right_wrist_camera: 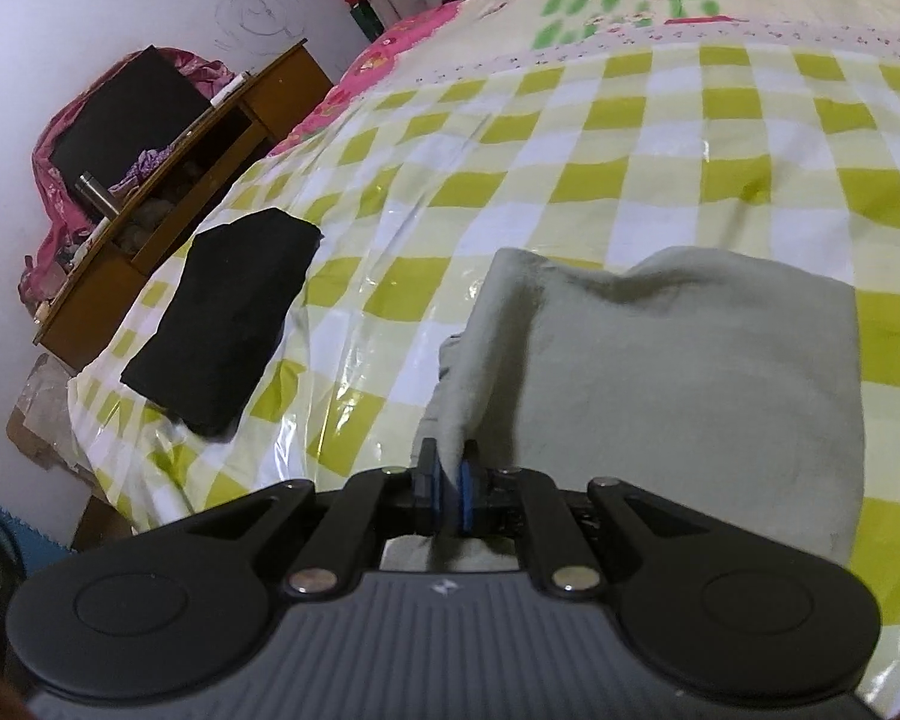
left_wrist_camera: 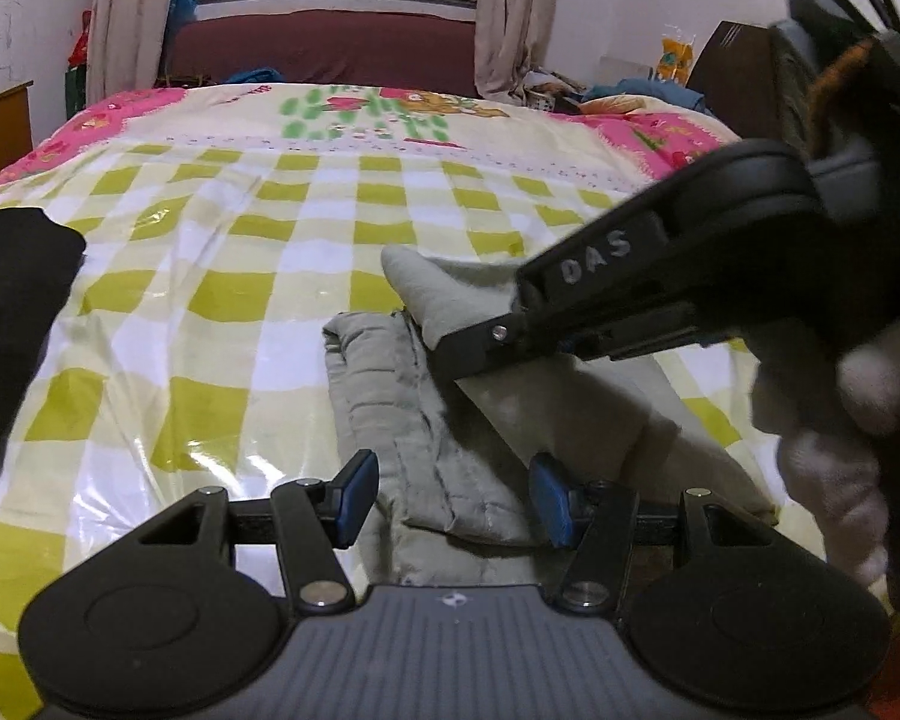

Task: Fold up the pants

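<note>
Grey pants [right_wrist_camera: 690, 372] lie folded on the yellow-checked bed cover [right_wrist_camera: 570, 138]. My right gripper [right_wrist_camera: 448, 489] is shut on a raised fold of their cloth, which stands pinched between the blue pads. In the left wrist view the right gripper [left_wrist_camera: 444, 351] reaches in from the right and lifts that grey flap above the pile. My left gripper [left_wrist_camera: 450, 498] is open just over the pants [left_wrist_camera: 402, 420]. The gathered waistband runs between its blue pads [left_wrist_camera: 354, 498], and they do not press on it.
A folded black garment [right_wrist_camera: 228, 324] lies near the bed's left edge, also seen at far left in the left wrist view [left_wrist_camera: 12, 312]. A wooden bedside cabinet [right_wrist_camera: 168, 192] stands beside the bed. A hand in a white fuzzy glove [left_wrist_camera: 840, 420] holds the right gripper.
</note>
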A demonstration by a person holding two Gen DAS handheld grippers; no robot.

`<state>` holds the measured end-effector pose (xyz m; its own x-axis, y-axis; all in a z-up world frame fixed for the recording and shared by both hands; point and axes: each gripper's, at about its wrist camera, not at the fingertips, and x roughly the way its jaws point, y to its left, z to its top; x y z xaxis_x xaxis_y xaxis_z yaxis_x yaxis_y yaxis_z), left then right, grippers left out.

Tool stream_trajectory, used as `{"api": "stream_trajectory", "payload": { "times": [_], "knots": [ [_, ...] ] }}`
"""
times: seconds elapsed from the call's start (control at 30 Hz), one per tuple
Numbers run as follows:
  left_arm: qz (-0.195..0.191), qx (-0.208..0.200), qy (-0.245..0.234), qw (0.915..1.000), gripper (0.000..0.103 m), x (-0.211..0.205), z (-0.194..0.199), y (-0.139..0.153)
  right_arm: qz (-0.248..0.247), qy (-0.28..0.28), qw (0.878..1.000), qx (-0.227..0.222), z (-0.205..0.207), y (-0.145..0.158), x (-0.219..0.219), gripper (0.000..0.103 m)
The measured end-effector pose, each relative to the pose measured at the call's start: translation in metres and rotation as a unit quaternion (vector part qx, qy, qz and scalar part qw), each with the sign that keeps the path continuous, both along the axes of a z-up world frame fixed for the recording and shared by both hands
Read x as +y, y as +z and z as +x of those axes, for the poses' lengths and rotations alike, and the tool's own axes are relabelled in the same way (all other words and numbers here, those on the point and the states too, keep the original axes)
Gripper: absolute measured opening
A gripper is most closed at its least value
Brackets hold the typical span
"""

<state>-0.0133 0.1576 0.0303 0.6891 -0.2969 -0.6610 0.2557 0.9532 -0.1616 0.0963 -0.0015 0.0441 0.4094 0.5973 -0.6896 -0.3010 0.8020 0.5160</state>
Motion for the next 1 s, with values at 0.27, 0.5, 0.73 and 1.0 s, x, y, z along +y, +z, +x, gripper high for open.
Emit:
{"api": "stream_trajectory", "payload": {
  "times": [0.27,0.5,0.73,1.0],
  "knots": [
    [0.020,0.004,0.032,0.9993,0.069,0.023,-0.017,0.001,0.039,0.035,0.998,0.014,-0.005,-0.003,0.018,0.015],
    [0.022,-0.005,0.038,0.9990,0.069,0.026,-0.026,0.011,-0.030,0.008,0.998,-0.057,-0.016,0.013,-0.023,0.020],
    [0.029,-0.047,0.022,0.9982,0.069,0.011,-0.028,0.030,-0.047,0.007,0.997,-0.065,-0.003,0.007,-0.026,0.020],
    [0.011,-0.061,-0.009,0.9980,0.070,0.002,-0.014,0.033,-0.046,0.056,0.994,-0.079,0.031,-0.008,0.004,0.020]
  ]
}}
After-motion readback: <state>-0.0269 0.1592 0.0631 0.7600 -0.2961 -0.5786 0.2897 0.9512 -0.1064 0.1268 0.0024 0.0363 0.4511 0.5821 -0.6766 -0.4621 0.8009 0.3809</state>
